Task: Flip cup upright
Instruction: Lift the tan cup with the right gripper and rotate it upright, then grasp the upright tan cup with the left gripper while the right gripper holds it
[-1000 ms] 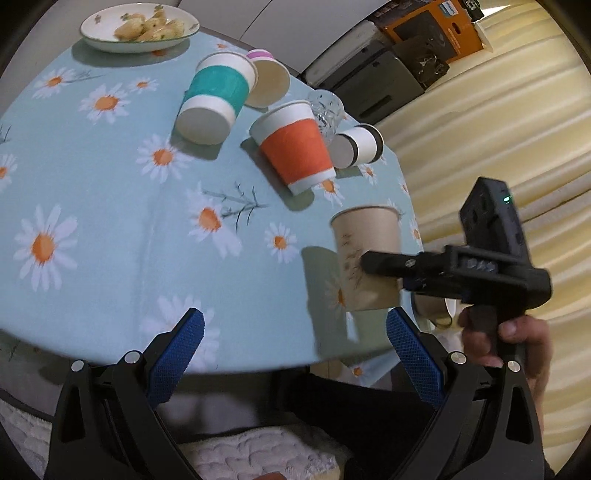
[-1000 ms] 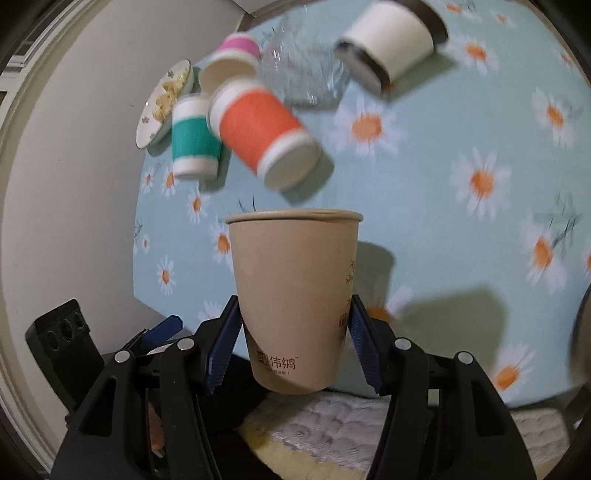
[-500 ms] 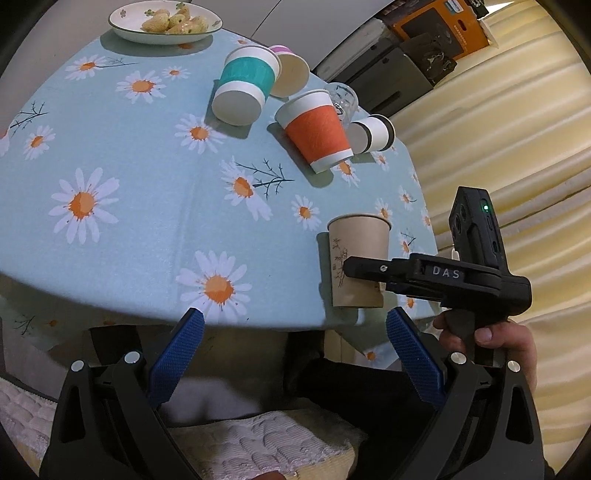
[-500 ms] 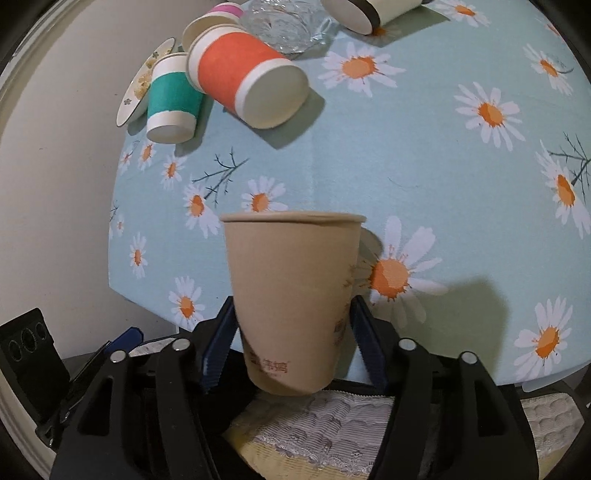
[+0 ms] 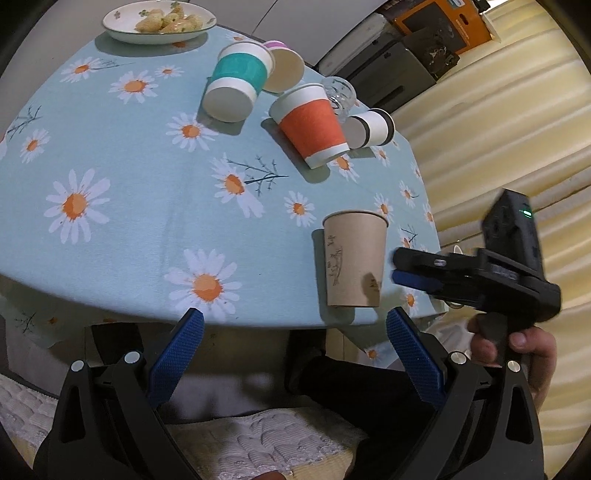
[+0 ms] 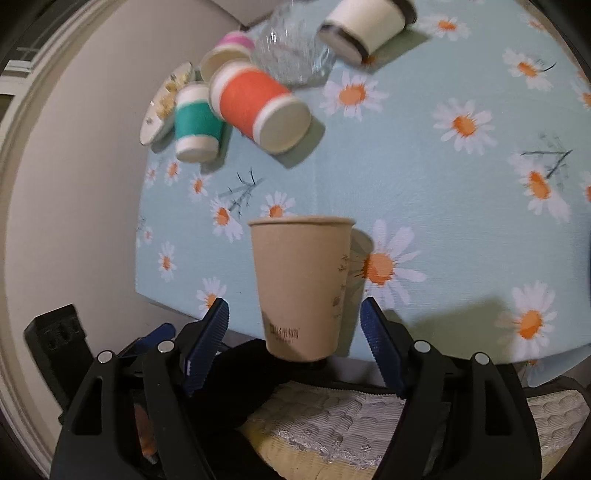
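Brown cup [image 5: 354, 260] upright; plate [image 5: 159, 31] clear only left view.

We see the brown cup [image 5: 354, 260] upright near the table [image 5: 122, 236] edge, right gripper [image 5: 397, 266] just beside it, jaws spread; our left gripper [image 5: 291, 334] gapes empty

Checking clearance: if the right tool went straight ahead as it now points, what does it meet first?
Probably the brown paper cup: it stands upright on the near table edge, directly between the right tool's open fingers. Depth is unclear, but nothing shows in front of it.
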A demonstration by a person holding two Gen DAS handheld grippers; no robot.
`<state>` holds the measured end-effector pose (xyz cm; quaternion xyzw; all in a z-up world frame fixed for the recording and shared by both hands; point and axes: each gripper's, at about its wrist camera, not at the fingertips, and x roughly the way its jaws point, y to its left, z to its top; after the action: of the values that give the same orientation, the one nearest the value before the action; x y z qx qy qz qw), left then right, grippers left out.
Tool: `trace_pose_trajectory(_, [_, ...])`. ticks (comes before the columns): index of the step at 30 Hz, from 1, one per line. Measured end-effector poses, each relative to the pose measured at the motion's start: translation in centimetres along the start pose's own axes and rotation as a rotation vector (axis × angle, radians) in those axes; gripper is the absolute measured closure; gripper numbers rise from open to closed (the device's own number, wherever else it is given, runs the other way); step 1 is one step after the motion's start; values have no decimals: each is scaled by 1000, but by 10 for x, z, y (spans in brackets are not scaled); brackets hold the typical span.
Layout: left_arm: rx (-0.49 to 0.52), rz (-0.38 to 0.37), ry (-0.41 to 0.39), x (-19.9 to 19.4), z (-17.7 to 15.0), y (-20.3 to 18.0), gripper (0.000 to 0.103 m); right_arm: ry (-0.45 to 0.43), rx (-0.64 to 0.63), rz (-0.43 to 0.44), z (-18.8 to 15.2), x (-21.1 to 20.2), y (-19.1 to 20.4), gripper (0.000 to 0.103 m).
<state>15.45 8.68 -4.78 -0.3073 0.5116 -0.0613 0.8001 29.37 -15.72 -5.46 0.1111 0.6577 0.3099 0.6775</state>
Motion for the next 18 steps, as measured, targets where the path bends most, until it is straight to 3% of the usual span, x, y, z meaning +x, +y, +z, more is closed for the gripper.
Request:
trace_pose_trajectory(9, [47, 44, 44, 25, 26, -52, 8, -188, -13, 8, -42, -74, -36, 28])
trace_pose_trajectory(15, [31, 88, 121, 60, 38, -72, 8, -185, 35, 88, -76, -72, -70, 28])
trace_pose_trajectory(18, [24, 112, 165, 79, 42, -78, 22, -194, 42, 113, -87, -67, -78, 28])
